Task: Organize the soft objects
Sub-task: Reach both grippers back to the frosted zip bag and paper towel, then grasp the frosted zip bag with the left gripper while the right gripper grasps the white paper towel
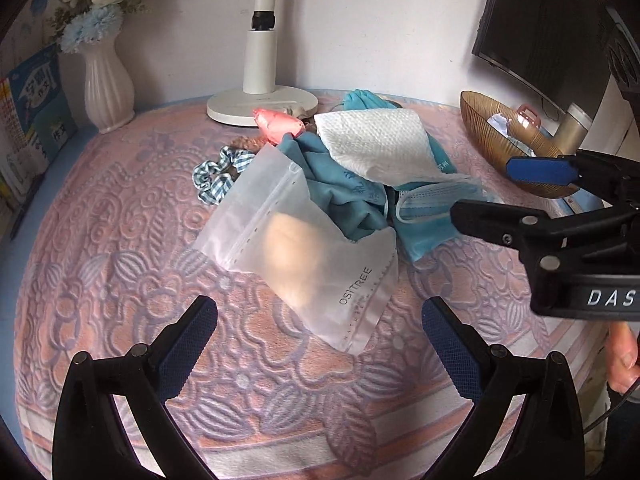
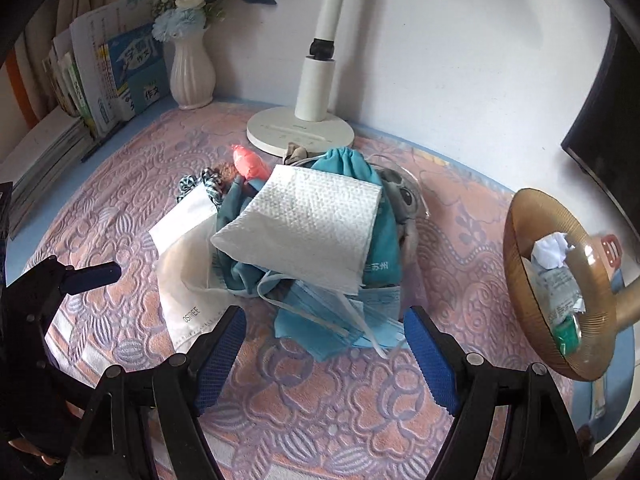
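Observation:
A heap of soft things lies mid-table. It holds a frosted zip bag (image 1: 288, 248) (image 2: 188, 264), a white paper towel (image 1: 380, 144) (image 2: 304, 224), a teal cloth pouch (image 1: 332, 188) (image 2: 348, 168) and blue face masks (image 1: 432, 216) (image 2: 332, 320). A checked scrunchie (image 1: 218, 176) (image 2: 212, 188) and a pink item (image 1: 276, 122) (image 2: 250, 164) lie behind, a grey plush toy (image 2: 404, 196) at the right. My left gripper (image 1: 318, 320) hangs open over the bag's near corner. My right gripper (image 2: 324, 320) (image 1: 480, 190) stands open just above the masks. Neither holds anything.
A white lamp base (image 1: 260, 104) (image 2: 300, 132) stands behind the heap. A white vase (image 1: 108, 84) (image 2: 192, 76) and books (image 1: 36, 120) (image 2: 108, 76) are at the back left. A golden bowl (image 1: 492, 132) (image 2: 532, 280) with wrappers sits at the right, under a dark monitor (image 1: 540, 20).

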`<action>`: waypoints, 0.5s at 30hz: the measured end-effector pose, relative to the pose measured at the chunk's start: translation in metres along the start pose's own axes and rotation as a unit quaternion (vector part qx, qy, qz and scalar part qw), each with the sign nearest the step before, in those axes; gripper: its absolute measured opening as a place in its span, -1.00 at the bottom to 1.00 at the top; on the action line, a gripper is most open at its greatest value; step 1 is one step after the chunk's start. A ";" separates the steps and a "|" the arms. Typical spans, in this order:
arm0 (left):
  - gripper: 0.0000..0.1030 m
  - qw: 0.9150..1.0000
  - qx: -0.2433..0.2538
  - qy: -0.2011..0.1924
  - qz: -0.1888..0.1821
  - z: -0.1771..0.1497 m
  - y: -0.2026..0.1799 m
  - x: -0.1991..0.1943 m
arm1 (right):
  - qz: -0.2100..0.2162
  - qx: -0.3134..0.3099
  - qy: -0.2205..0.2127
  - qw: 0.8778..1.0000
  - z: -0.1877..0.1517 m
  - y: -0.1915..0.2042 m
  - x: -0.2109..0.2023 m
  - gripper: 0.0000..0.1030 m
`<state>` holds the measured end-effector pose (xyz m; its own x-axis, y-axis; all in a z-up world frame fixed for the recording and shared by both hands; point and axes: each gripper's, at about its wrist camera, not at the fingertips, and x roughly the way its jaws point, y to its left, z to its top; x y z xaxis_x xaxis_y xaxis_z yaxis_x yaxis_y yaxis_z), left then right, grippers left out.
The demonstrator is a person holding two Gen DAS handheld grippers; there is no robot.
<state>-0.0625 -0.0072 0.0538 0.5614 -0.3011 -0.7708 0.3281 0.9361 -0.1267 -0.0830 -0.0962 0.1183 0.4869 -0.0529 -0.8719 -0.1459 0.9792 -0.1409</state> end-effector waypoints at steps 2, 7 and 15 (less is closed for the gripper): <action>0.98 1.000 -0.006 0.005 -0.004 0.002 0.000 0.006 | 0.001 -0.009 0.003 1.000 0.003 0.004 0.007 0.55; 0.98 1.000 0.006 0.024 0.007 0.004 -0.006 0.024 | 0.014 -0.022 -0.001 1.000 0.014 0.009 0.024 0.51; 0.97 0.999 -0.002 0.036 0.031 0.012 -0.005 0.046 | 0.059 -0.024 0.002 0.998 0.033 0.013 0.051 -0.29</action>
<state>-0.0291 -0.0283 0.0265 0.5250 -0.2292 -0.8196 0.2908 0.9534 -0.0804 -0.0319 -0.0799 0.0870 0.4606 0.0623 -0.8854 -0.2441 0.9679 -0.0589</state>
